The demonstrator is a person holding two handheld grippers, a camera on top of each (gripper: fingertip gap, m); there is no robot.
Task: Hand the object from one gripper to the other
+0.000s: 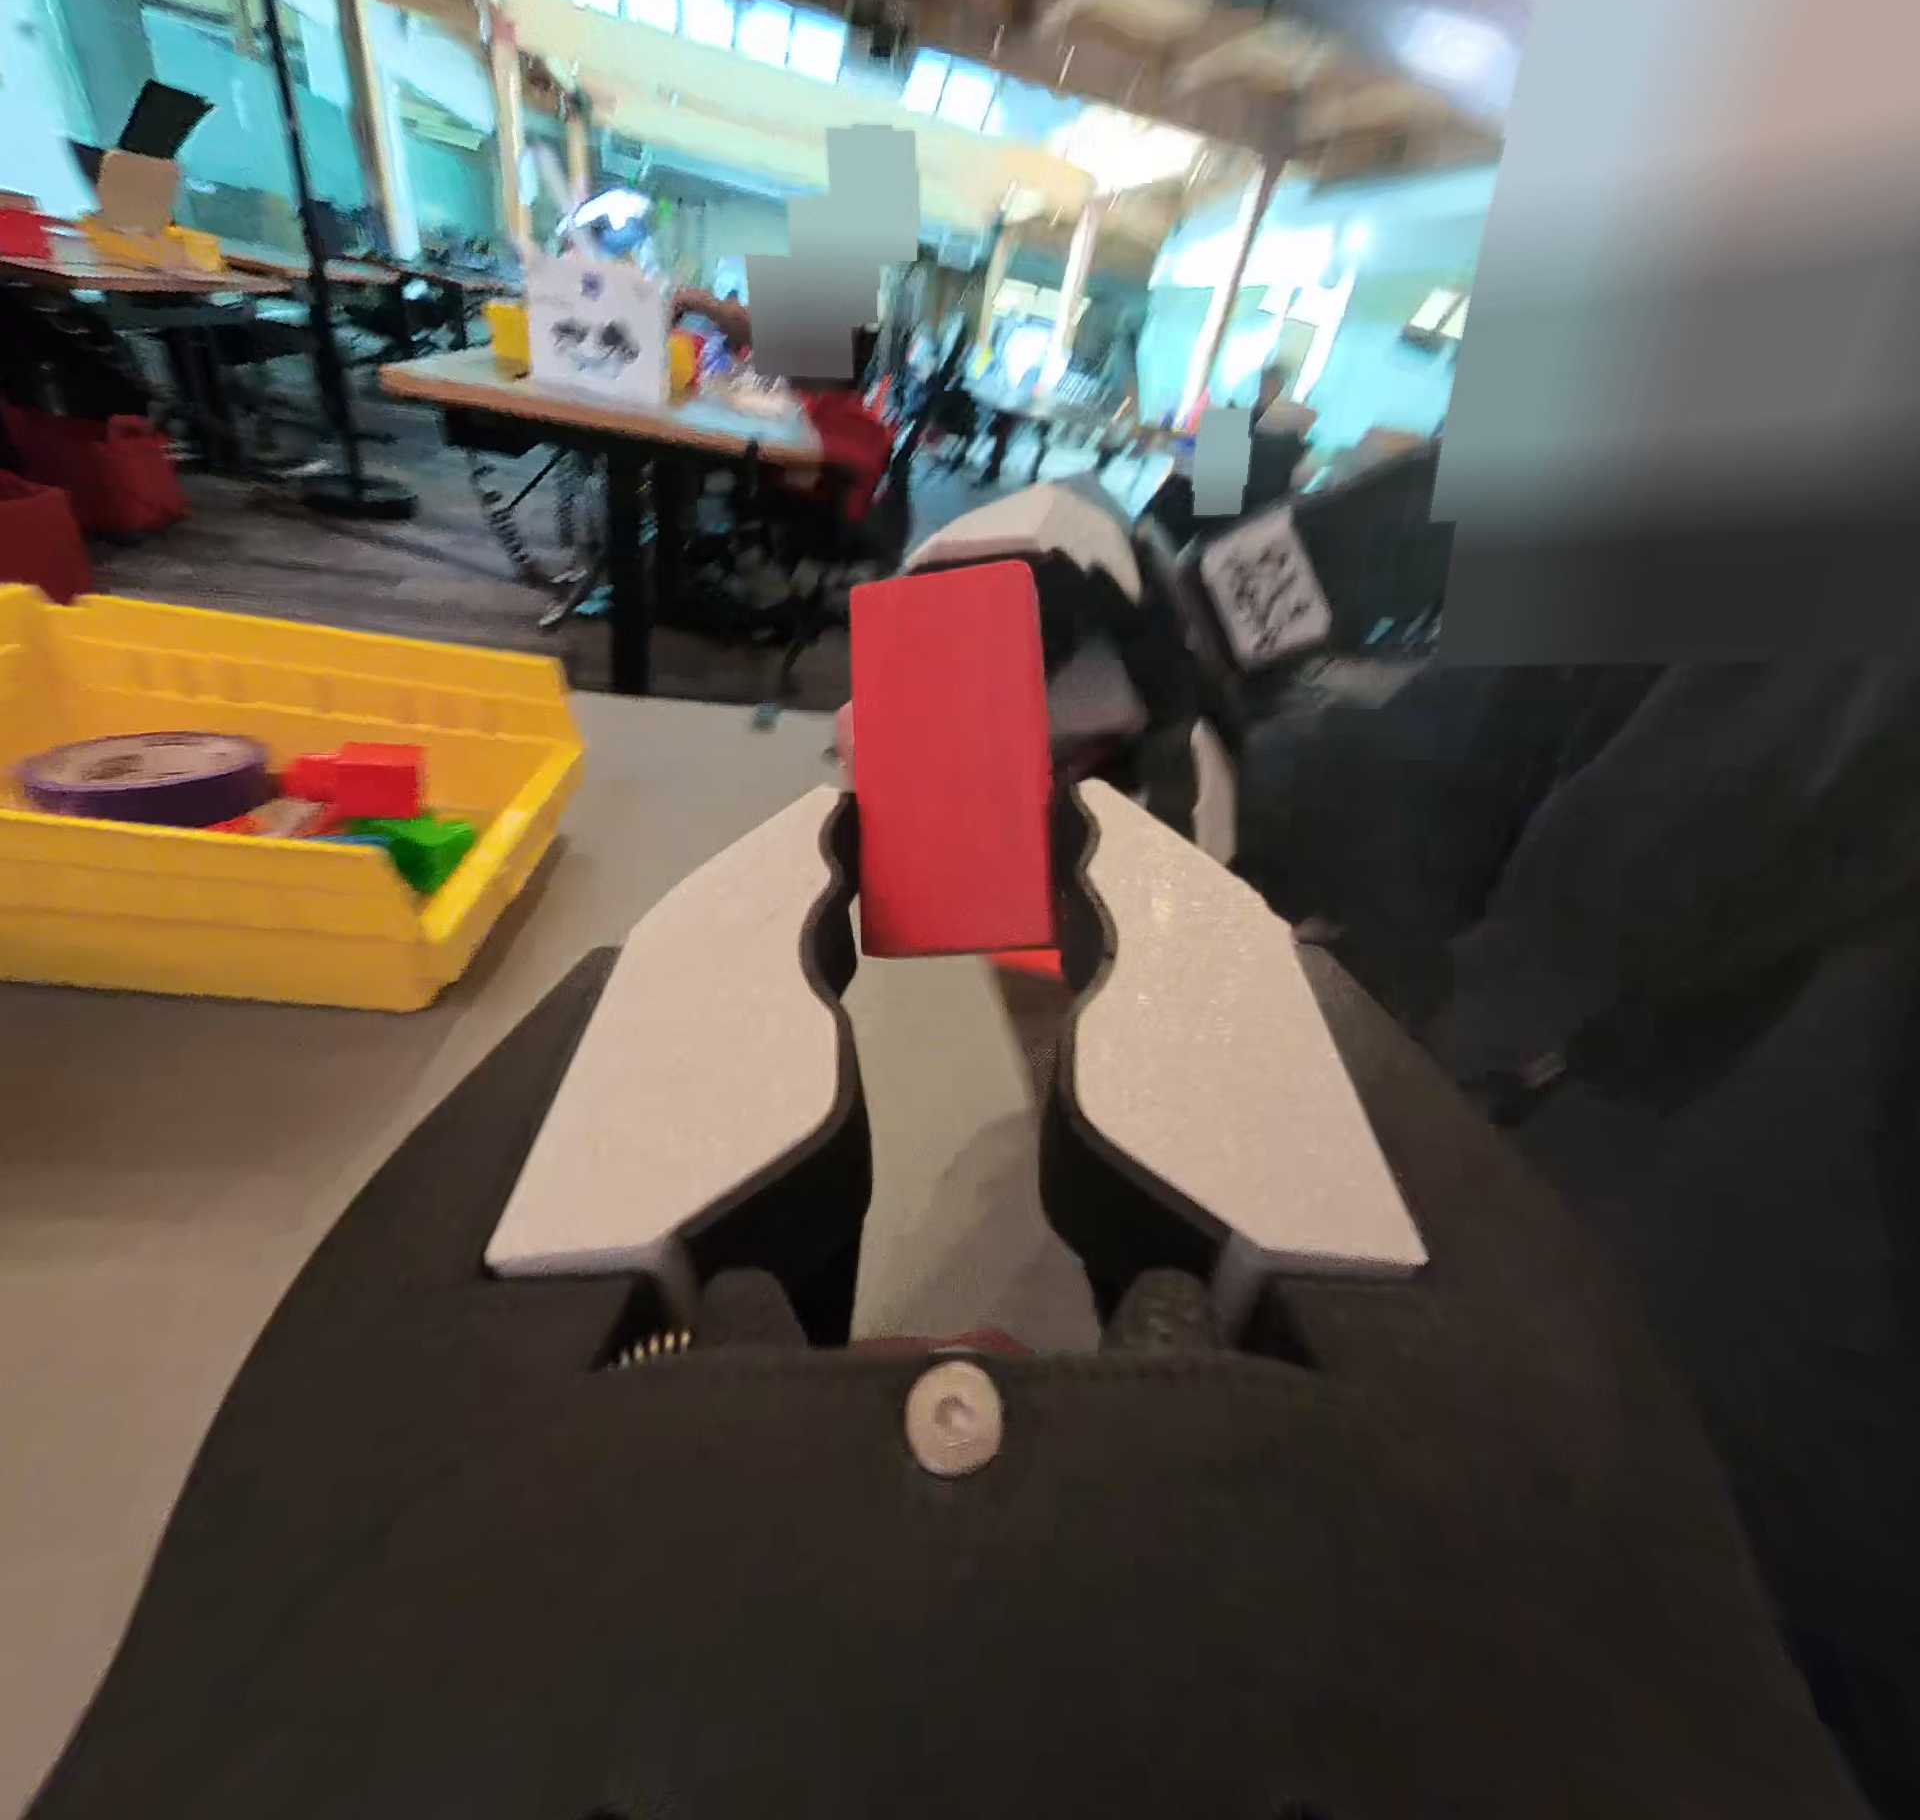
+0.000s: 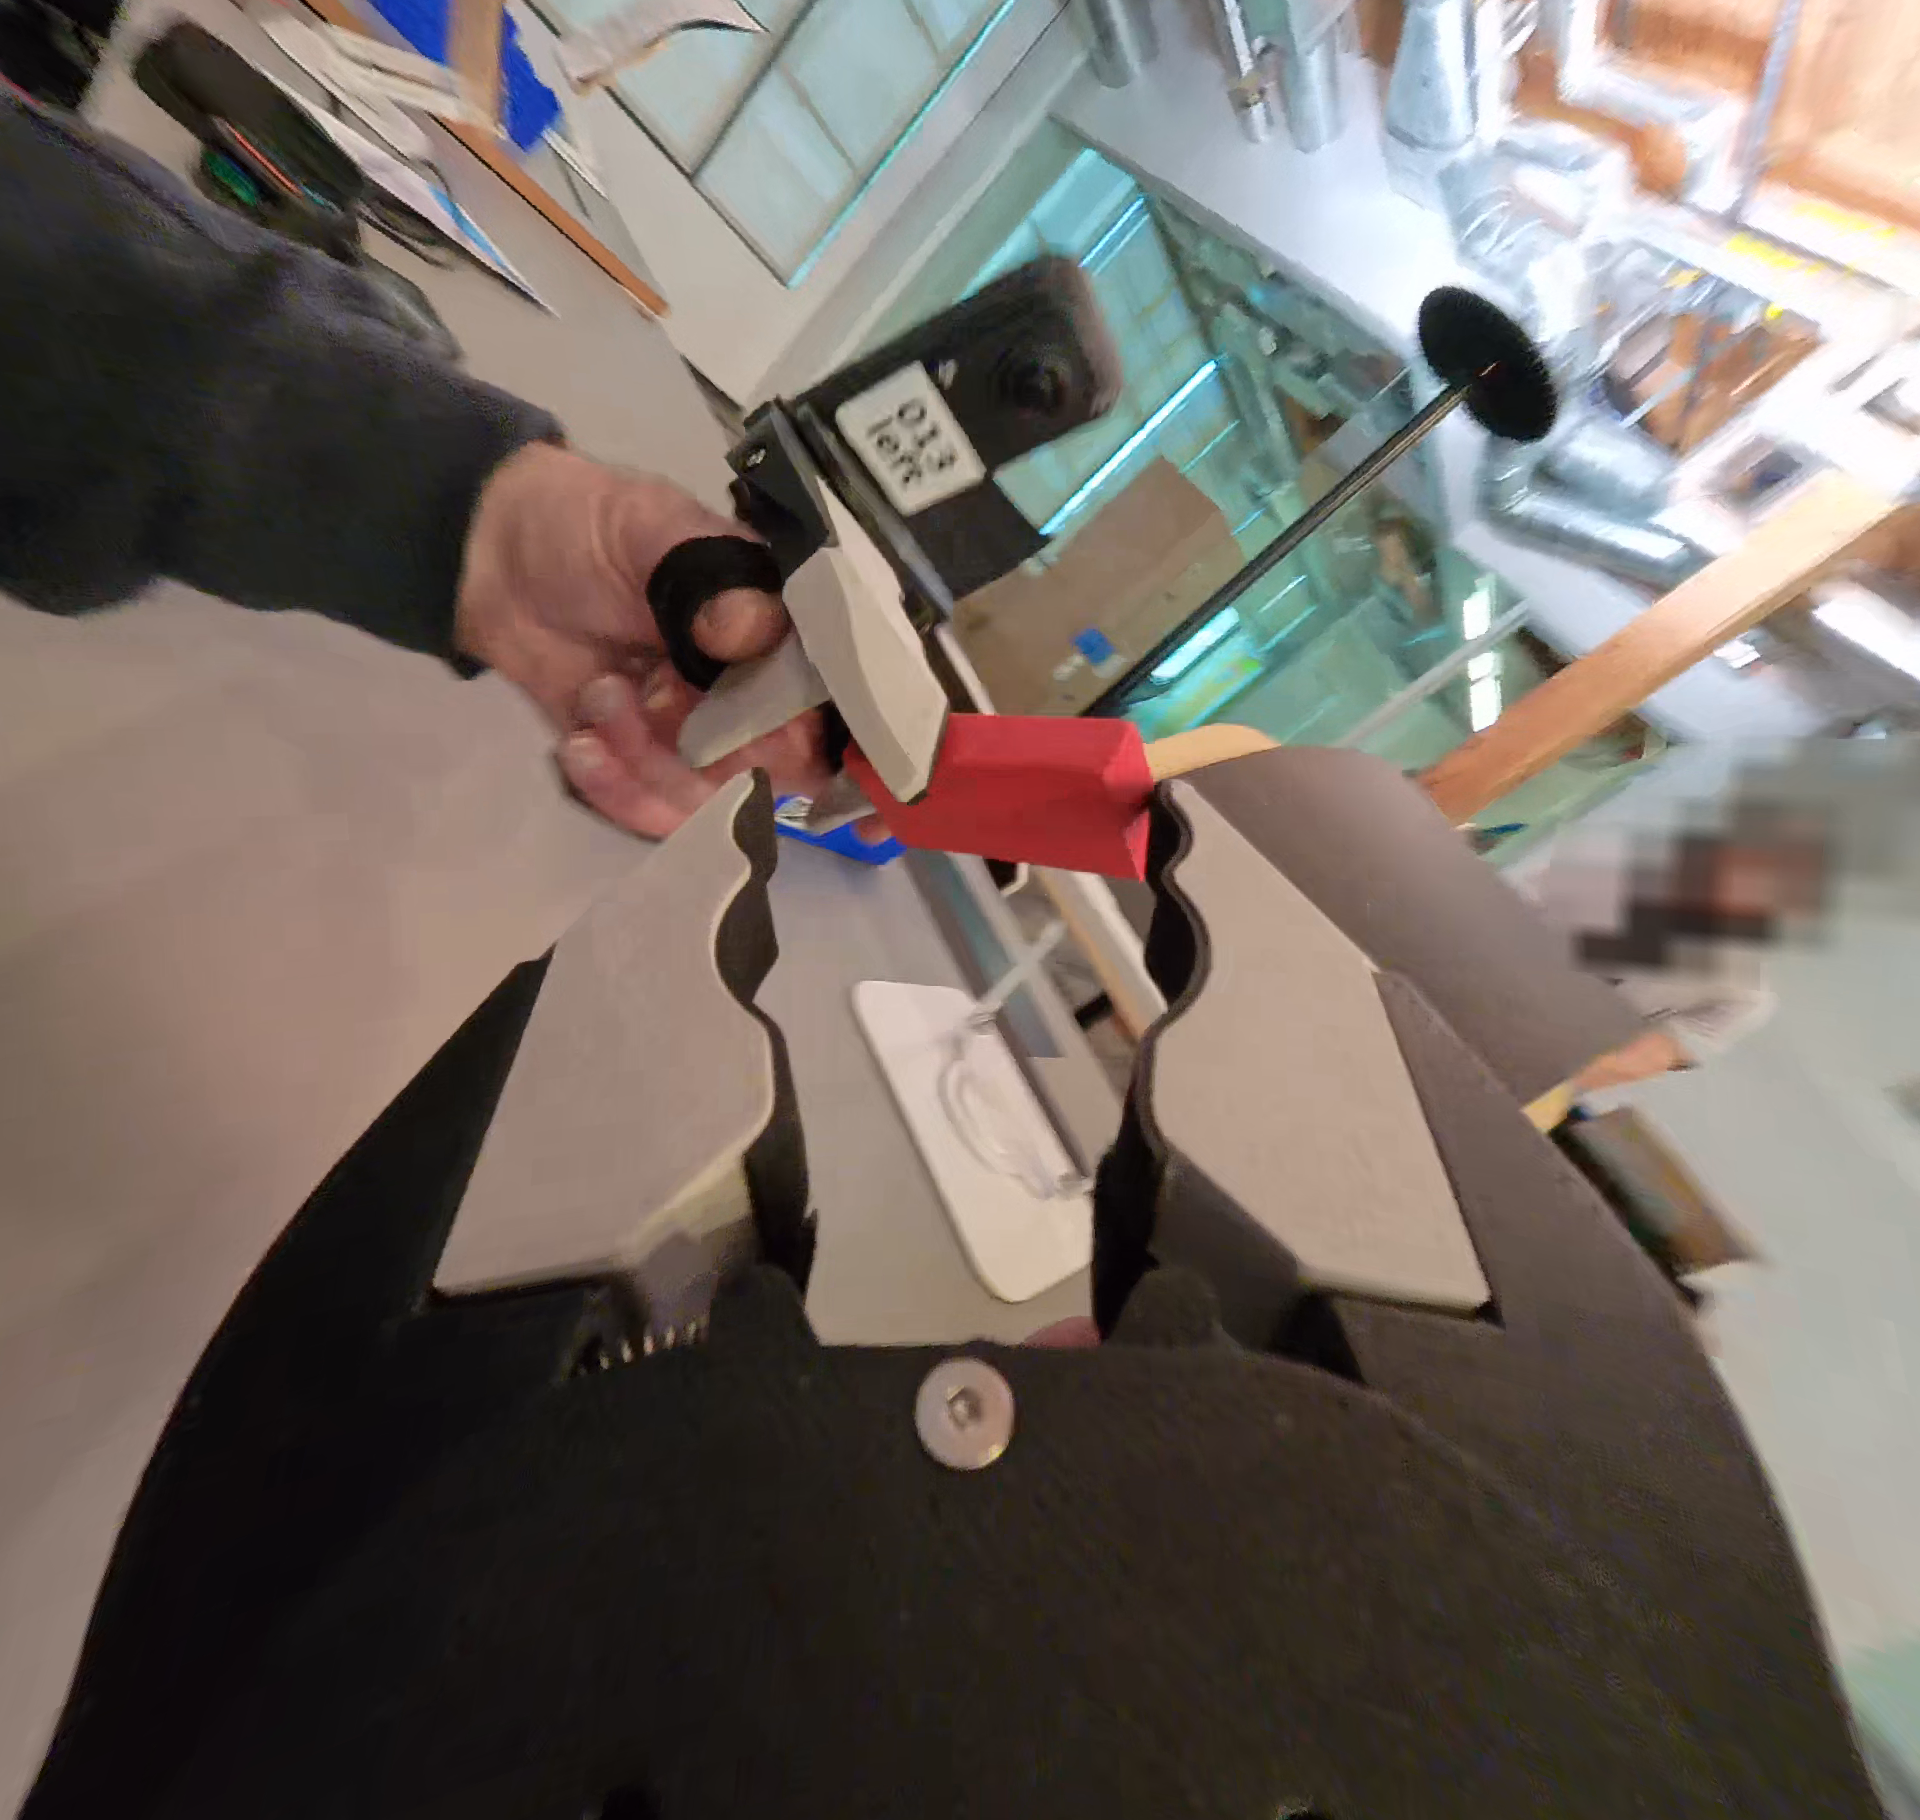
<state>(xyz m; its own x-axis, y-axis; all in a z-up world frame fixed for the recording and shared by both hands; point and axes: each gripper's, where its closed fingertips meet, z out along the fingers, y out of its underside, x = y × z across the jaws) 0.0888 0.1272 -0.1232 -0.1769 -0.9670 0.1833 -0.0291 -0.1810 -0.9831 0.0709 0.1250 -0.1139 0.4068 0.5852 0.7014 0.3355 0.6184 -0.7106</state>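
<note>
Over on the left, a yellow bin (image 1: 312,897) sits on the grey worktop (image 1: 260,1126), and inside it lie a roll of purple tape (image 1: 145,778), a red block (image 1: 364,778) and a green block (image 1: 426,848) among a few other bits I cannot make out.

Next along comes the left gripper (image 1: 954,866). Its grey fingers (image 1: 727,1022) are drawn in narrow, pinching the lower part of the red rectangular block (image 1: 951,762), which stands upright between their tips with most of its length rising above them. In the right wrist view the same left gripper (image 2: 878,747) shows farther off, carried by a person's hand (image 2: 592,627) coming out of a dark sleeve (image 2: 208,399), one finger hooked through a black loop, with a small black camera (image 2: 977,399) mounted on top. There the red rectangular block (image 2: 1023,794) pokes out sideways from its grip.

To the right, the right gripper (image 2: 961,840) has its fingers (image 2: 644,1074) spread wide. The free end of the block lies between their tips, close up against the black wavy edge of the right-hand one; whether it actually touches I cannot tell. The left-hand tip stands clear of the block. Below the gap, a white flat plate (image 2: 987,1147) lies on the worktop (image 2: 208,887). In the left wrist view the right gripper (image 1: 1049,565) appears blurred just behind the block.
</note>
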